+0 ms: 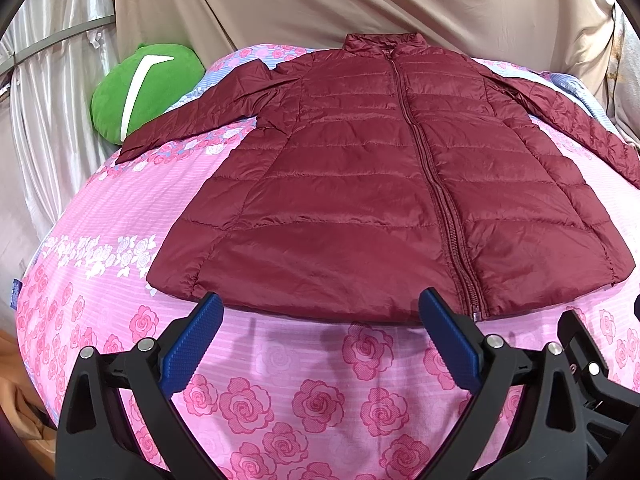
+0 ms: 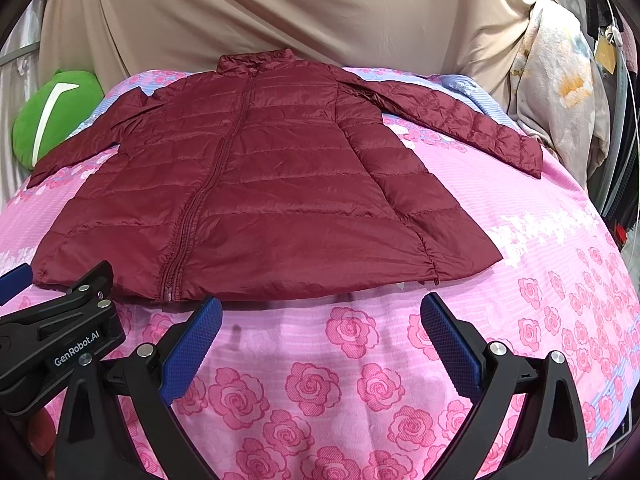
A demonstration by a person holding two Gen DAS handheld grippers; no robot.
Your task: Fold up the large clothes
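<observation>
A dark red quilted jacket (image 1: 360, 184) lies flat, zipped up, front side up on a pink rose-print bed sheet (image 1: 304, 384), collar at the far end and both sleeves spread out. It also shows in the right wrist view (image 2: 256, 192). My left gripper (image 1: 320, 304) is open and empty, hovering just short of the jacket's hem, left of the zipper's end. My right gripper (image 2: 320, 308) is open and empty, just short of the hem's right half. The left gripper's body (image 2: 60, 332) shows at the lower left of the right wrist view.
A green cushion (image 1: 140, 88) lies at the bed's far left, beside the left sleeve's cuff. Beige fabric (image 1: 320, 0) hangs behind the bed. Hanging clothes (image 2: 560, 92) stand at the far right, near the right sleeve's cuff.
</observation>
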